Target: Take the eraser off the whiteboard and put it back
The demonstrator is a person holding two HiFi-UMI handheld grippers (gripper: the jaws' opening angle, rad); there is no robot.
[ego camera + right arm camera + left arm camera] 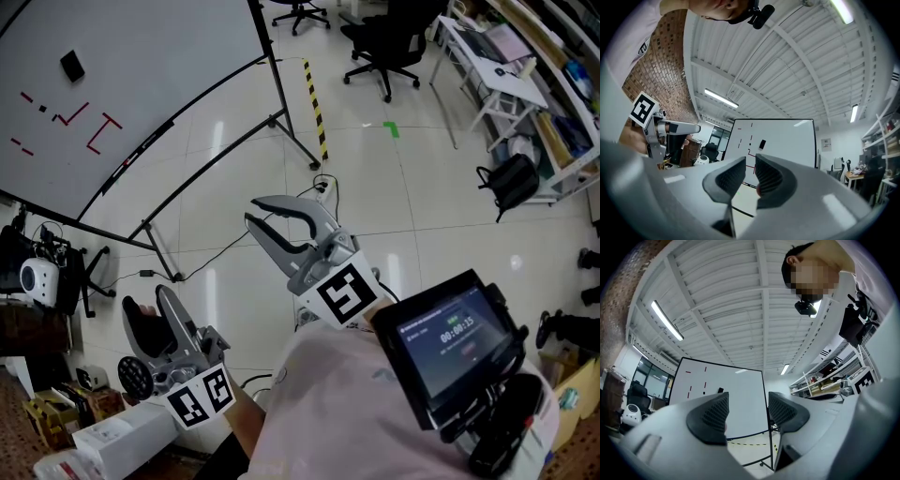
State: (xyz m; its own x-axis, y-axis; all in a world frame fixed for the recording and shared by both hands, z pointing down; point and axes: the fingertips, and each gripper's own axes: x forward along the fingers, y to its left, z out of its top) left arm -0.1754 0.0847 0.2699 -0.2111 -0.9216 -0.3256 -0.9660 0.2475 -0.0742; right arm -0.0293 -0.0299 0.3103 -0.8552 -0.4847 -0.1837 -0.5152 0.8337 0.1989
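The black eraser sticks to the whiteboard at the upper left, above some red marks. It shows small and far off as the eraser in the left gripper view and the eraser in the right gripper view. My left gripper is held low at the left; the left gripper is open with nothing in the gap. My right gripper points toward the board from the middle; the right gripper has its pads almost together and holds nothing. Both are well short of the board.
The whiteboard stand's legs spread over the tiled floor, with a yellow-black strip beside them. Office chairs, a desk and a backpack stand at the right. A white device and boxes sit at the left.
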